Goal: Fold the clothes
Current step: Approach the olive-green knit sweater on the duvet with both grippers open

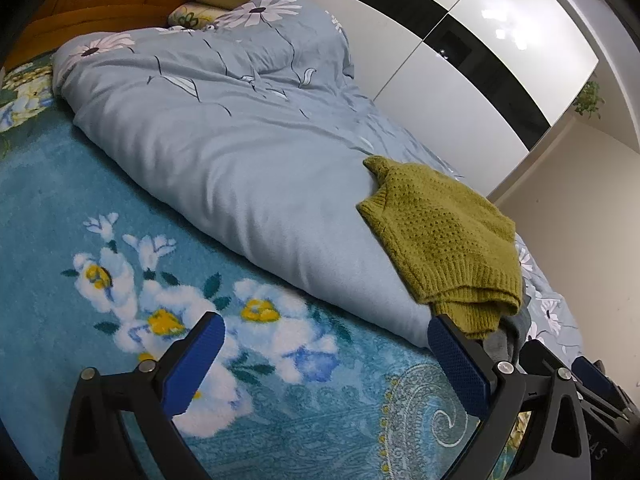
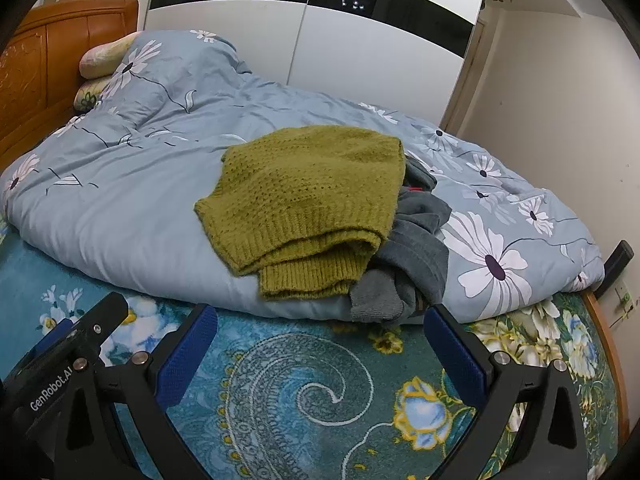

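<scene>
Both the left tongs (image 1: pixel 326 364) and right tongs (image 2: pixel 320 354) gape empty, so grabbing the folded olive-green knitted sweater (image 2: pixel 304 204) ahead (atop crumpled grey garments (image 2: pixel 412 264)) could undo its folds.

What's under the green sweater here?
The green sweater lies on the quilt, and its right edge overlaps a pile of grey clothes. How far the grey pile runs beneath it is covered.

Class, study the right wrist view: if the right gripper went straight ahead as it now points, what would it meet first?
Probably the green knit sweater on the duvet, though depth is unclear; the right gripper is open.
</scene>
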Motion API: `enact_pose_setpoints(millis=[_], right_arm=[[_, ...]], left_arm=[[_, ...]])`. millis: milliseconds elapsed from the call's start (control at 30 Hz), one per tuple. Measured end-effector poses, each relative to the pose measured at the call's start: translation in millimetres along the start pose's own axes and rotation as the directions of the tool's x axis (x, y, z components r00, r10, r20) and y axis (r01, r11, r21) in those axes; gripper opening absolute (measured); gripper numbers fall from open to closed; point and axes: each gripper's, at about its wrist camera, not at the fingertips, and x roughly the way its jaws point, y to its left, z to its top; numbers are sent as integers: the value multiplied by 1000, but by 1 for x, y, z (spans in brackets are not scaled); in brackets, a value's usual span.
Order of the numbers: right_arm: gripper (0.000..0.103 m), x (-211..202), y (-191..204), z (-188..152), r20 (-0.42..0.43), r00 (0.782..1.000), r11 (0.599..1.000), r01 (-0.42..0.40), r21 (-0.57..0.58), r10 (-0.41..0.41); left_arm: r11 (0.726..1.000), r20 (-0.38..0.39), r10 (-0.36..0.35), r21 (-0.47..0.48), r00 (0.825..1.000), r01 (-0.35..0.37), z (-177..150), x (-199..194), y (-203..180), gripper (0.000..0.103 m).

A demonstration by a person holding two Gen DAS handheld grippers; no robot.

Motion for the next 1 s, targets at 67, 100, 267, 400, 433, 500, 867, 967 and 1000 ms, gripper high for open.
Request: enact_pose_setpoints(millis=[67,100,267,400,433,500,867,967,1000], right_arm=[[103,-1,-1,0,2,1000,1000,-8,1,8],[103,-1,-1,1,3,1000,1000,-12,1,12],[103,-2,2,2,5,1000,1000,-6,-9,7],[103,-2,6,2,2,1000,1000,-1,-8,1],[103,-3,6,2,3,1000,1000,-1,-8,1],[103,-3,6,3,2,1000,1000,-2,-6,2],[103,-1,6,2,-2,1000,1000,-16,5,16],[103,-1,6,2,-3,1000,1000,-19,10,19],[103,-1,6,2,-3,1000,1000,-19,11,19]], left_arm=[[1000,6,4,-5,1000,-4,1,-1,0,103],[1000,3,6,-11,1000,-6,1,1,1,103],[999,-4,-8,-35,1000,8,5,1,8,103],[999,1,17,-48,1000,-17,4,2,10,103],[998,3,27,-50,1000,-26,4,2,10,103],[998,1,21,-52,1000,-21,4,3,11,103],[998,11,18,-65,1000,-17,3,1,10,103],[997,14,21,-69,1000,-20,1,1,9,103],[997,15,26,-70,1000,-25,1,1,9,103]])
